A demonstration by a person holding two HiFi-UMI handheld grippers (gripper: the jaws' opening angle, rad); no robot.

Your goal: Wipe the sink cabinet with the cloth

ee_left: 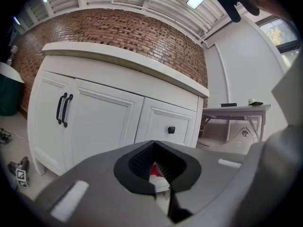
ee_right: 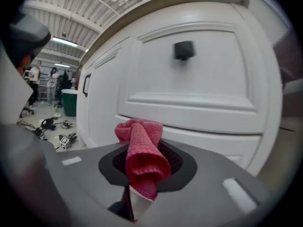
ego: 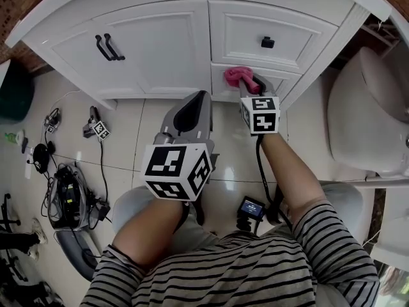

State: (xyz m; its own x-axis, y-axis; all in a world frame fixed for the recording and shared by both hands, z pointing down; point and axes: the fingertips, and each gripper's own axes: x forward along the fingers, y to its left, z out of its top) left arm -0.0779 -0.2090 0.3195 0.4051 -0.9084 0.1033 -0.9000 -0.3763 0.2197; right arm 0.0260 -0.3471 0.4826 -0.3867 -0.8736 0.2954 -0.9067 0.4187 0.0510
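The white sink cabinet (ego: pixel 160 43) stands ahead, with two doors on its left and drawers on its right. My right gripper (ego: pixel 252 85) is shut on a pink cloth (ego: pixel 238 76), which is at the lower drawer front, just under the knobbed drawer. In the right gripper view the cloth (ee_right: pixel 142 155) bunches up out of the shut jaws in front of the drawer (ee_right: pixel 199 89) and its black knob (ee_right: pixel 183 49). My left gripper (ego: pixel 192 110) is shut and empty, held back from the cabinet over the floor. In its own view the doors' black handles (ee_left: pixel 64 109) show.
A toilet (ego: pixel 364 114) stands close on the right. Cables and devices (ego: pixel 67 194) lie on the tile floor at the left, with a spare marker-cube tool (ego: pixel 96 128) and a dark green bin (ego: pixel 14 91). A small device (ego: pixel 251 208) sits by the person's knees.
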